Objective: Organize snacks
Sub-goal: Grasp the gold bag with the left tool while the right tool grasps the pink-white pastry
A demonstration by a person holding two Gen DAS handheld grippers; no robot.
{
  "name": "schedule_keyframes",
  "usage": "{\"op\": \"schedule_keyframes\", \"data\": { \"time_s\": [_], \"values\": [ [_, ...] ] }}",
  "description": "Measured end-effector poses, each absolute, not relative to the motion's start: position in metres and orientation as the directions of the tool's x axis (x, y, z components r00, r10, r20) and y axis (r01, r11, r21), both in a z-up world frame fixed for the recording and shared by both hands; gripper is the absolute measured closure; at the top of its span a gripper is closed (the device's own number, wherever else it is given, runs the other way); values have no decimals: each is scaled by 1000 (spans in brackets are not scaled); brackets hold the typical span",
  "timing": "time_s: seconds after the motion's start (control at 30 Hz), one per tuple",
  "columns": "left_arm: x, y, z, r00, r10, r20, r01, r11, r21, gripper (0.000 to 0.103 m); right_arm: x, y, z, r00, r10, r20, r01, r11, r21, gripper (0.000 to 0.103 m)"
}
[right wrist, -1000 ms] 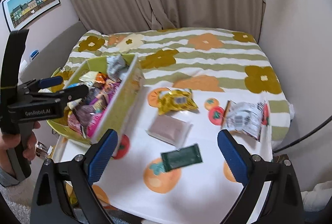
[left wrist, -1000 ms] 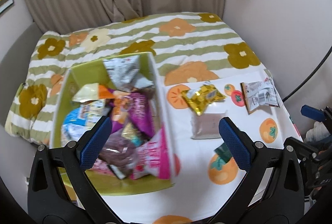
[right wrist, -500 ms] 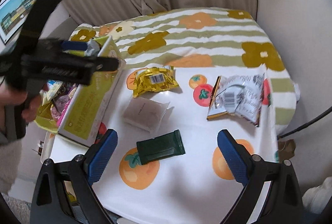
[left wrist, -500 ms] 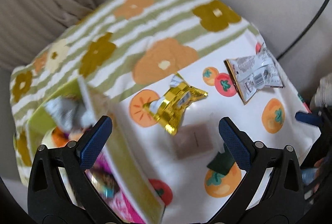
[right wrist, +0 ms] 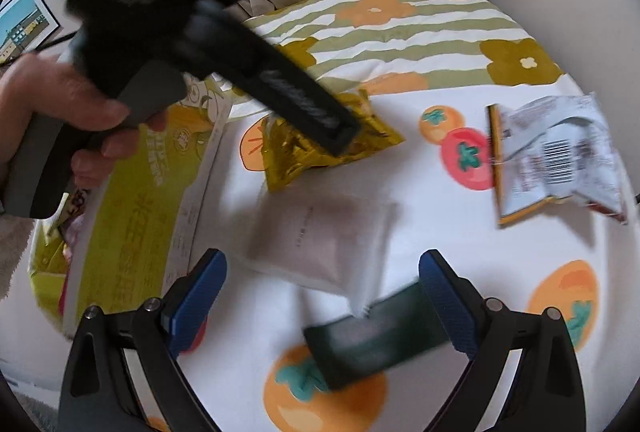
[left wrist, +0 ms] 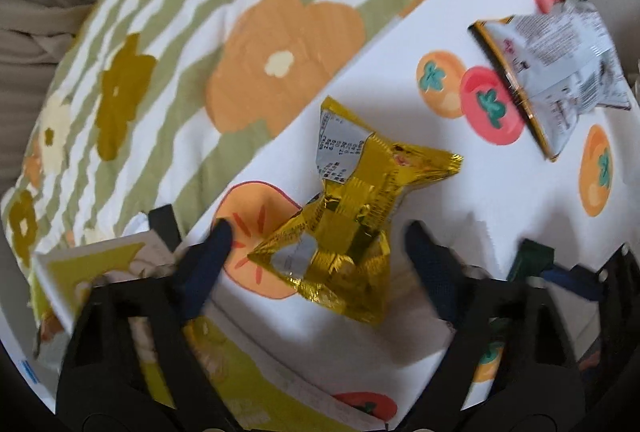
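Observation:
A crumpled gold foil snack packet [left wrist: 344, 228] lies on the white fruit-print tablecloth [left wrist: 500, 200]. My left gripper [left wrist: 320, 248] points down over it, its jaws closing with the packet between them; a small gap still shows at each pad. In the right wrist view a hand holds that gripper, its black tip over the gold packet [right wrist: 372, 140]. My right gripper [right wrist: 322, 292] is open low over the table. A pale mauve packet [right wrist: 320, 236] and a dark green bar [right wrist: 372, 336] lie between and just ahead of its fingers, untouched.
A yellow-green cardboard box [right wrist: 132, 216] holding snacks stands at the left, its corner [left wrist: 100, 264] beside my left finger. A silver-white packet [right wrist: 560, 152] lies at the far right of the table. A striped flower blanket [left wrist: 200, 32] covers the bed behind.
My left gripper swung from above the box to the right and down onto the gold packet, and its jaws narrowed. My right gripper sank toward the mauve packet and the green bar.

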State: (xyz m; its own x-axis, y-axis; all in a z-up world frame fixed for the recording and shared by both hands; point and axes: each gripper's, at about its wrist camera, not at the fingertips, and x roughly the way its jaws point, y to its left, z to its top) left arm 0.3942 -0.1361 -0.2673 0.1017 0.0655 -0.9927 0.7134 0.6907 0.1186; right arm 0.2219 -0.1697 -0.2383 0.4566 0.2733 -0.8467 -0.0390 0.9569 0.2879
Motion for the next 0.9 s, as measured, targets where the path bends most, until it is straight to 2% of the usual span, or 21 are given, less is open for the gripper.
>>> {"op": "schedule_keyframes", "data": {
  "time_s": [0.03,0.13,0.23,0.43,0.57,0.9],
  "values": [
    [396,-135,-272,81,67,-994,715,692,105,42,224,-164,-242,456,268,-849,-36,958,283,7],
    [397,-130,-274,70,46,-996,716,693,83,47,226,-150,-250,461,234,-856,-22,967,253,7],
    [398,-123,-276,79,76,-994,715,691,109,59,231,-140,-254,475,189,-859,-11,978,209,7],
    [396,-112,-278,71,119,-990,698,703,135,59,247,-126,-265,473,131,-871,-20,990,138,7],
    [394,-110,-279,69,126,-990,702,699,137,59,253,-117,-273,469,60,-881,-62,997,35,7],
    [383,-111,-284,36,125,-991,666,737,117,59,248,-148,-278,482,77,-873,-157,988,1,7]
  ]
}}
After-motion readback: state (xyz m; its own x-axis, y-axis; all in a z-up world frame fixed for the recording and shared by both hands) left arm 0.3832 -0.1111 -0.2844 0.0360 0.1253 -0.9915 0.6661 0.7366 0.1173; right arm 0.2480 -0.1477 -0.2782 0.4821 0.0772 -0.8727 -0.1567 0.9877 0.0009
